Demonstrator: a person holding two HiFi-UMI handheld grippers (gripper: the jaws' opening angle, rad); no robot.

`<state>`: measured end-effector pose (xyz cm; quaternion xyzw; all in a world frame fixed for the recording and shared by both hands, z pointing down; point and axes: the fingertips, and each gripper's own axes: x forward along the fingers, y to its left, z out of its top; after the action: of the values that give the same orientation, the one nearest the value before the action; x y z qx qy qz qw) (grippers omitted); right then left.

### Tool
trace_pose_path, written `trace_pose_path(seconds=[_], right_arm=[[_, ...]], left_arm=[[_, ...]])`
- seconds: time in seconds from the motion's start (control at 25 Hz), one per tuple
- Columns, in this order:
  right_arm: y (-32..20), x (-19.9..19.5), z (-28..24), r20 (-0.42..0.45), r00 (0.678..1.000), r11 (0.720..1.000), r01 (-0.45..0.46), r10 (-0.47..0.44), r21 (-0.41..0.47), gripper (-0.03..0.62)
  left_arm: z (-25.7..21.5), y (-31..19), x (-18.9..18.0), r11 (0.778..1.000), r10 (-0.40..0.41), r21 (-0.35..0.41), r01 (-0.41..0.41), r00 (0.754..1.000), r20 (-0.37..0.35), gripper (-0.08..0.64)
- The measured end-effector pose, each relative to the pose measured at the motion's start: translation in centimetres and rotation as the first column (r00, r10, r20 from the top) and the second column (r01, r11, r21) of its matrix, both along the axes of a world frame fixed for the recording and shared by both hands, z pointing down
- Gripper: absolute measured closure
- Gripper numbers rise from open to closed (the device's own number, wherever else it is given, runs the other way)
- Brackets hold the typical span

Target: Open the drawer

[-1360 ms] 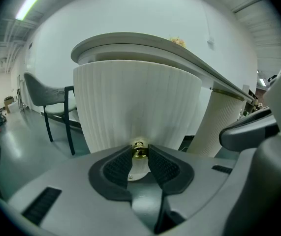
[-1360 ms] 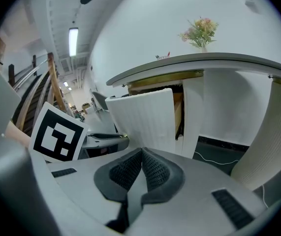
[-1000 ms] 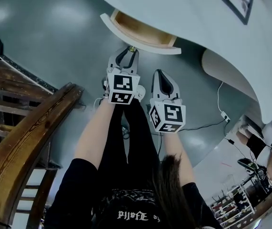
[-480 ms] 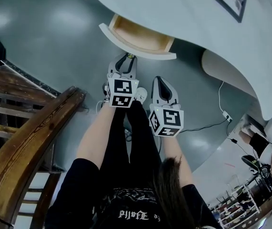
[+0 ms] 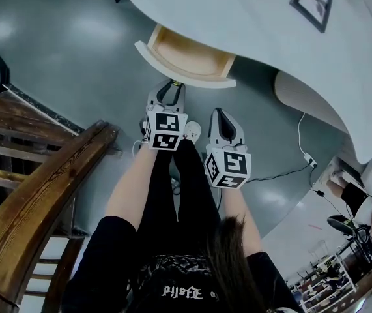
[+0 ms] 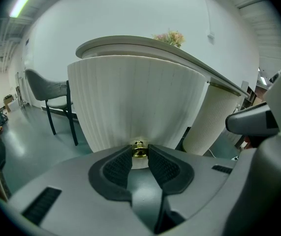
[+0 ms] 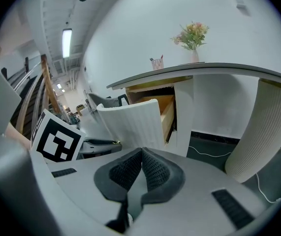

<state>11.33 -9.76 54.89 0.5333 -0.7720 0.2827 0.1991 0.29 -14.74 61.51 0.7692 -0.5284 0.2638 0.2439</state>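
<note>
Brass in the jaws: had the left gripper (image 5: 171,91) clamped part-closed on the knob (image 6: 139,147) of the drawer (image 5: 186,49), partly out from the desk's (image 5: 251,25) near edge, dead ahead along the pull line, with the right gripper (image 7: 141,156) shut, empty, alongside.

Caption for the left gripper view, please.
Left gripper clamped on the brass knob of the ribbed white drawer front.
</note>
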Motion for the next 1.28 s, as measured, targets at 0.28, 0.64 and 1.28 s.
trace_pose_path(seconds=[0.28, 0.64, 1.28], right_arm=[[0.3, -0.3, -0.5, 0.008, 1.0, 1.0, 0.018, -0.018, -0.001, 0.566], [0.9, -0.5, -0.9, 0.005, 1.0, 1.0, 0.025, -0.025, -0.003, 0.566], [2.6, -1.1, -0.6, 0.007, 1.0, 0.999, 0.028, -0.028, -0.025, 0.566]], left_arm=[[0.1, 0.6, -0.1, 1.0, -0.002, -0.019, 0.002, 1.0, 0.008, 0.446], [0.2, 2.5, -0.6, 0.999, 0.007, -0.039, -0.006, 1.0, 0.019, 0.446], [0.3, 4.5, -1.0, 0.999, 0.006, -0.047, -0.006, 1.0, 0.016, 0.446]])
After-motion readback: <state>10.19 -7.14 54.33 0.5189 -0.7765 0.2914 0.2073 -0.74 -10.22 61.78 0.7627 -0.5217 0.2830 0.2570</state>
